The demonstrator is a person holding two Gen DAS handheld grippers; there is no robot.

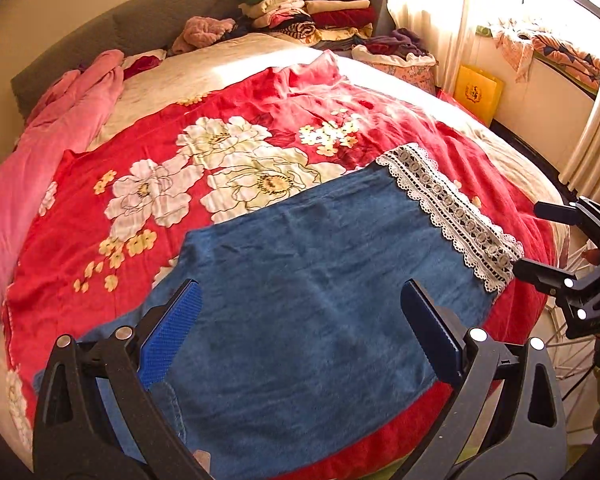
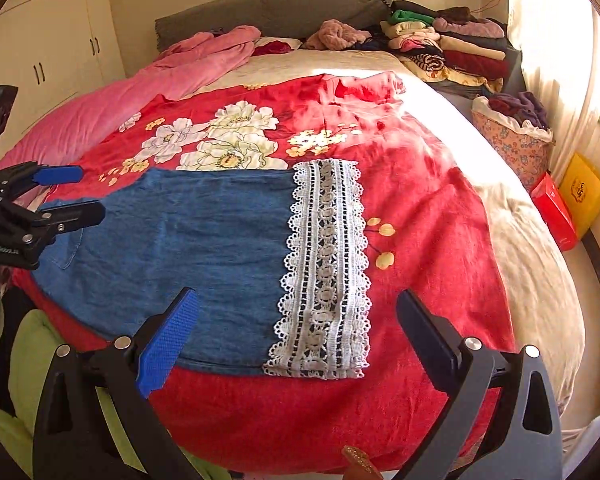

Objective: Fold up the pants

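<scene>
Lying flat on the red floral blanket near the bed's front edge, the lace-hemmed denim pants could bunch or slide w/ the loose blanket if pinched too deep. Left hand-held gripper & right hand-held gripper: both wide open, holding nothing. Yellow bag's print unreadable.
</scene>
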